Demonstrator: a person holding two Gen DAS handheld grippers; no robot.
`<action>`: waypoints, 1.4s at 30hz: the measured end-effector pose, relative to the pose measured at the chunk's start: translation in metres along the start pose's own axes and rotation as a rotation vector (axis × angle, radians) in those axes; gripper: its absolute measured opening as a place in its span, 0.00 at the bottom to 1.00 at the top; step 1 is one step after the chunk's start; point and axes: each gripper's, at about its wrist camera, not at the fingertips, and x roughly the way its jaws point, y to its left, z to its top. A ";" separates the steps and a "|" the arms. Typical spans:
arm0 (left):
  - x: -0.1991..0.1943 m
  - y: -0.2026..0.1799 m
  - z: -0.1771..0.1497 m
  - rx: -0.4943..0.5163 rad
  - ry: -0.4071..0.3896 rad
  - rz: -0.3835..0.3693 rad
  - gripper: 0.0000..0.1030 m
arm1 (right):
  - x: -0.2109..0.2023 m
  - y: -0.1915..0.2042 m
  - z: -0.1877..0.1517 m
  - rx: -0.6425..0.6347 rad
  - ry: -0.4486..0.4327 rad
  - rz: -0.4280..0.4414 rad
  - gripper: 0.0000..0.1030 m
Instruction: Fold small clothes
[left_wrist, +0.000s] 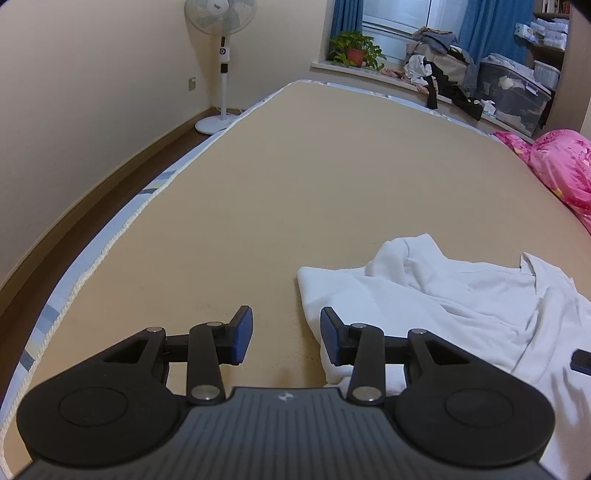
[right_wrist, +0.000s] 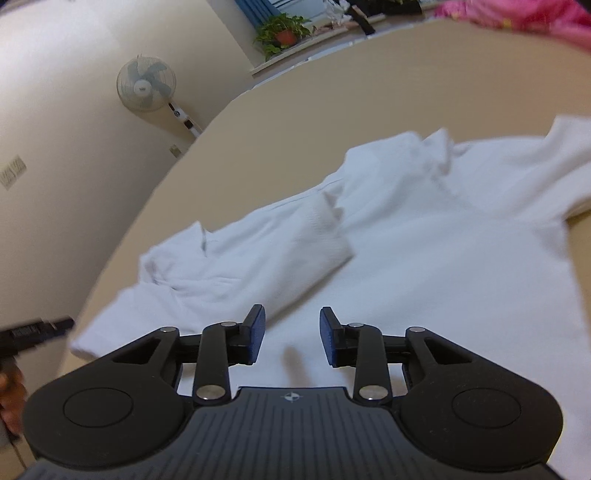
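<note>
A white short-sleeved shirt (left_wrist: 461, 295) lies crumpled on the tan bed (left_wrist: 295, 184). My left gripper (left_wrist: 286, 317) hovers at the shirt's left edge, jaws open, with only bare mattress between the blue pads. Its right finger (left_wrist: 332, 339) overlaps the cloth edge. In the right wrist view the shirt (right_wrist: 424, 251) spreads wide, one sleeve (right_wrist: 314, 240) folded over the body. My right gripper (right_wrist: 291, 317) hangs open above the shirt with nothing pinched. A tip of the right gripper (left_wrist: 581, 360) shows at the left view's right edge. The left gripper (right_wrist: 40, 328) shows at the right view's left edge.
A pink quilt (left_wrist: 561, 162) lies at the bed's far right. The bed's left edge (left_wrist: 110, 254) drops to a wooden floor. A standing fan (left_wrist: 221, 22), a potted plant (left_wrist: 354, 48), piled clothes (left_wrist: 439, 62) and a storage box (left_wrist: 513, 96) stand beyond. A hand (right_wrist: 11, 387) shows.
</note>
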 end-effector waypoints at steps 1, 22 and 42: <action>0.000 0.000 0.000 0.000 0.001 0.002 0.44 | 0.007 -0.002 0.001 0.018 0.001 0.010 0.39; 0.008 -0.021 0.004 0.047 0.021 -0.158 0.44 | -0.053 -0.047 0.063 -0.012 -0.236 -0.285 0.04; 0.038 -0.075 -0.035 0.225 0.170 -0.182 0.56 | -0.070 -0.088 0.073 0.126 -0.372 -0.366 0.03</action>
